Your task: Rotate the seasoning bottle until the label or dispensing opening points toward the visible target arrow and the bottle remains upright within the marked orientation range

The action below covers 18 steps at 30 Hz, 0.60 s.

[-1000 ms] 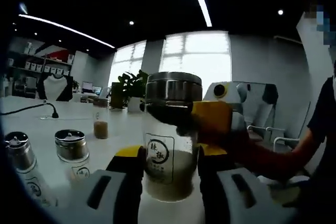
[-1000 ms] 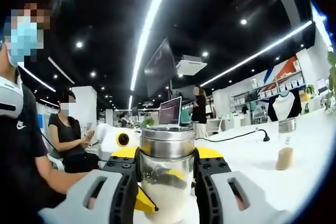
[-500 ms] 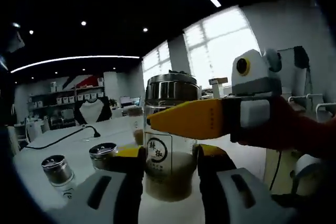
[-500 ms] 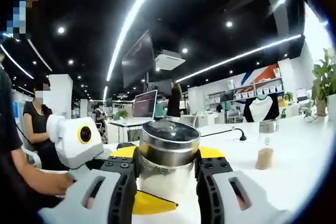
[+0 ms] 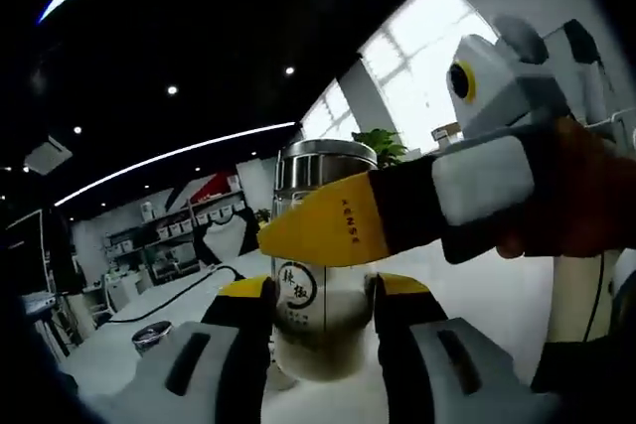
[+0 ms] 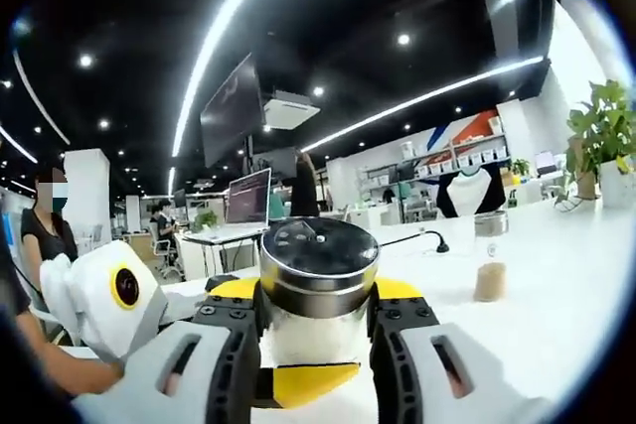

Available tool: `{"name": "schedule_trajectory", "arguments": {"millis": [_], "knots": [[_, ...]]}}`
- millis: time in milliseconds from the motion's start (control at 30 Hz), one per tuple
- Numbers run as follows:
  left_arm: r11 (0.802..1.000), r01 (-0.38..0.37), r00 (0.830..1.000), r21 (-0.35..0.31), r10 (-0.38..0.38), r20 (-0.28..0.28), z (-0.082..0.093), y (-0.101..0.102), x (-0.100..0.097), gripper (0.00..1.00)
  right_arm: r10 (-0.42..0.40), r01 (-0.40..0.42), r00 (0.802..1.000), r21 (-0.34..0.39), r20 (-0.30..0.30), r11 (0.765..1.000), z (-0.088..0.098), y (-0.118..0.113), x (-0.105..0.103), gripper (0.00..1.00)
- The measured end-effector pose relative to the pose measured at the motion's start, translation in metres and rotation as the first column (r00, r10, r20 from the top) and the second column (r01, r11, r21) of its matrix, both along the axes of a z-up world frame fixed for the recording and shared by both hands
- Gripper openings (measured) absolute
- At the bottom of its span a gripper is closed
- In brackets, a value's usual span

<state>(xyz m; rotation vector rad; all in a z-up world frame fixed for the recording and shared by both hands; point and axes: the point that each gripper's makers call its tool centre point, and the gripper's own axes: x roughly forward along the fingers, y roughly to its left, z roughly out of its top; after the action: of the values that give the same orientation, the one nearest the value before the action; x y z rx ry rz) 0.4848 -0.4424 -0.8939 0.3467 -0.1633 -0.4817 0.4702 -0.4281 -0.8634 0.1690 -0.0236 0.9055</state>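
We have the bottle [image 5: 320, 275] clamped between both grippers: the left gripper [image 5: 320, 320] squeezes its glass body, the right gripper [image 6: 316, 323] squeezes just under the metal cap [image 6: 318, 263]. The label [image 5: 294, 290] lies beside the left one's left finger. We see no target arrow, so the turn looks unfinished.

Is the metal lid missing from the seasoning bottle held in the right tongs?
No. In the right gripper view the metal lid sits on the seasoning bottle held between the right tongs.
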Motion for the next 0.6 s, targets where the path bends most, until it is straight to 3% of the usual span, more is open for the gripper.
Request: {"name": "schedule_trajectory", "arguments": {"millis": [100, 200, 267, 300, 433, 533, 600], "knots": [[0.997, 0.067, 0.997, -0.042, -0.068, -0.037, 0.000, -0.004, 0.001, 0.42, -0.001, 0.003, 0.999, -0.028, 0.050, 1.000, 0.002, -0.001, 0.000, 0.38], [0.985, 0.166, 0.985, -0.051, -0.168, -0.036, 0.000, -0.012, -0.001, 0.42, 0.019, -0.016, 0.998, -0.053, 0.053, 0.998, 0.002, -0.004, -0.001, 0.38], [0.949, 0.269, 0.956, -0.163, -0.283, -0.073, -0.002, -0.017, -0.004, 0.43, 0.054, -0.053, 0.998, -0.039, 0.027, 0.998, 0.000, -0.008, 0.000, 0.38], [0.939, 0.287, 0.948, -0.189, -0.307, -0.086, -0.002, -0.018, -0.006, 0.43, 0.072, -0.072, 0.997, -0.029, 0.016, 0.997, -0.001, -0.008, -0.001, 0.38], [0.919, 0.339, 0.927, -0.203, -0.364, -0.096, -0.003, -0.022, -0.010, 0.43, 0.133, -0.130, 0.990, -0.062, 0.048, 0.990, 0.001, -0.008, -0.008, 0.38], [0.877, 0.404, 0.890, -0.260, -0.442, -0.112, -0.001, -0.027, -0.016, 0.43, 0.179, -0.173, 0.981, -0.079, 0.076, 0.982, 0.004, -0.008, -0.014, 0.38], [0.838, 0.456, 0.852, -0.301, -0.508, -0.125, -0.001, -0.030, -0.022, 0.43, 0.220, -0.213, 0.972, -0.082, 0.087, 0.974, 0.006, -0.009, -0.020, 0.38]]}}
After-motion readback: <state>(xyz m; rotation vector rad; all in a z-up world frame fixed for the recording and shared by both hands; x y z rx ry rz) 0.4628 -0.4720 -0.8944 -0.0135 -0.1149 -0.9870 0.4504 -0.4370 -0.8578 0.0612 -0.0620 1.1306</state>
